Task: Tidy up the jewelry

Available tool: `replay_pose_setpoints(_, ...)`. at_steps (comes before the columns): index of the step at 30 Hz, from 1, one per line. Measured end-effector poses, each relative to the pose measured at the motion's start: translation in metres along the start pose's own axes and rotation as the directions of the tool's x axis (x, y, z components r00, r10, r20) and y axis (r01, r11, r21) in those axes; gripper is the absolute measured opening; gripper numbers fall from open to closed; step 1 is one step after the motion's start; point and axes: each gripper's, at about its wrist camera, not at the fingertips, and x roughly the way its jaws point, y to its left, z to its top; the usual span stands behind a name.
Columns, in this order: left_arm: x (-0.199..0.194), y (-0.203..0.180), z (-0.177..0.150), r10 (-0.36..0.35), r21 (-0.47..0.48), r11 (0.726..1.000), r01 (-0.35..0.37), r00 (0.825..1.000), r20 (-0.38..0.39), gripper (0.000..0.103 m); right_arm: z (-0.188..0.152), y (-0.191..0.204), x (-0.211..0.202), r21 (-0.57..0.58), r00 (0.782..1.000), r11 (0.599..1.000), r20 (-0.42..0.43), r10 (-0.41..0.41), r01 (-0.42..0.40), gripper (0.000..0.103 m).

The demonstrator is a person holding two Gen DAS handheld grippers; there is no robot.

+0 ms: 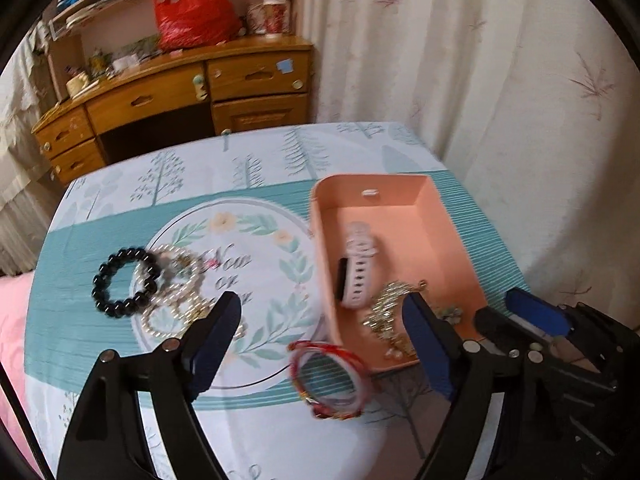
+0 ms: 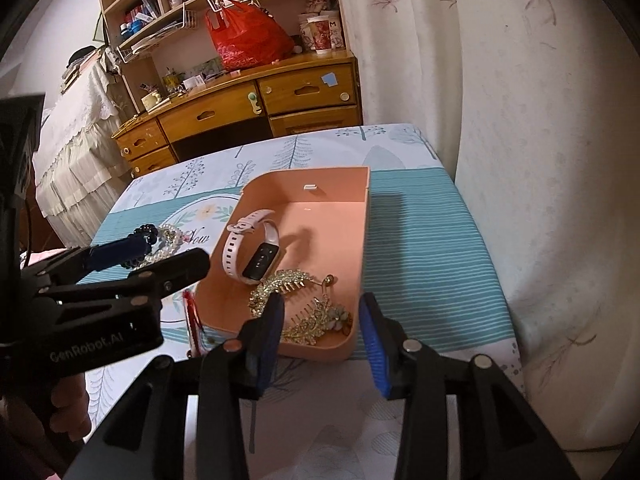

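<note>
Left wrist view: left hand-held gripper (image 1: 316, 332) jaws wide apart, nothing held. One red bracelet (image 1: 330, 380) lies flat on worktop (image 1: 80, 340), touching near corner of one pink tray (image 1: 448, 240). One black bead bracelet (image 1: 126, 282) beside pearl strands (image 1: 176, 292), count unclear.

Right wrist view: right hand-held gripper (image 2: 322, 340) jaws apart, empty. In tray: one watch (image 2: 252, 246) on its side, two gold hair combs (image 2: 304, 308), long axes diagonal.

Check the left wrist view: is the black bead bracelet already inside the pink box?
No, the black bead bracelet lies on the tablecloth, left of the pink box.
</note>
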Motion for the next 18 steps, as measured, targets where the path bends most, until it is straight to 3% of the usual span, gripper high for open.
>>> replay_pose_setpoints(8,-0.002,0.050,-0.007,0.077,-0.079,0.994,-0.080,0.996,-0.038,0.083,0.000,0.018,0.007,0.034,0.999,0.999,-0.025,0.035,-0.035,0.040)
replay_pose_setpoints(10,-0.001,0.061,-0.009,0.114,-0.089,0.989,-0.118,0.992,-0.055,0.083,-0.003,0.027,0.007,0.043,1.000,0.999,-0.016,0.021,-0.020,0.044)
replay_pose_setpoints(14,0.005,0.093,-0.012,0.249,-0.090,0.961,-0.262,0.959,-0.134,0.083,-0.012,0.042,0.007,0.093,1.000,0.996,0.000,-0.005,0.005,0.067)
replay_pose_setpoints(18,0.006,0.120,-0.011,0.289,-0.059,0.951,-0.304,0.940,-0.182,0.083,-0.025,0.055,0.010,0.253,0.999,0.967,-0.031,-0.008,0.016,0.074)
